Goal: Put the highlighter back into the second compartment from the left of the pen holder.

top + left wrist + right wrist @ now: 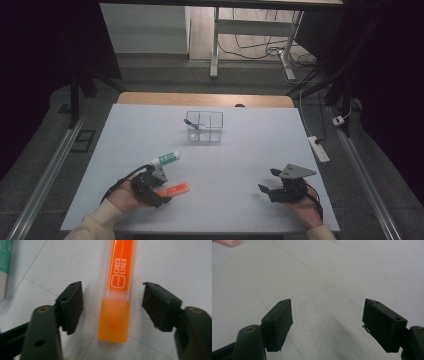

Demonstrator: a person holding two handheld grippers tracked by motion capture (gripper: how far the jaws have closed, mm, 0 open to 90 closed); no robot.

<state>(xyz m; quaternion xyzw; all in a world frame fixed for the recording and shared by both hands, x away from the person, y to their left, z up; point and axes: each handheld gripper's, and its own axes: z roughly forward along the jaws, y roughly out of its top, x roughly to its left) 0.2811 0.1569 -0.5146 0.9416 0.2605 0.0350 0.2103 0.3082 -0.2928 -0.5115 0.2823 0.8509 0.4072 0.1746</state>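
Flat on the white table (240, 150): translucent orange plastic highlighter (117, 293), cap end nearest, straddled by left gripper (113, 306), jaws apart and clear of both sides, lined up for a pinch; beside it, green-and-white marker (165, 159); far off, clear plastic bin (204, 127); right gripper (327, 323) spread wide, idle, holding nothing.

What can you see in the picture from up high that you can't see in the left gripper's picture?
The high view alone shows the clear plastic box far back on the table, a dark pen inside it, the right tool open over bare table, and cables on the floor.

The left gripper view alone shows the words CHECK LINER on the marker, and gaps between it and both pads.

Both show the orange highlighter between the left tool jaws, the green-and-white marker beside it, and the white table.
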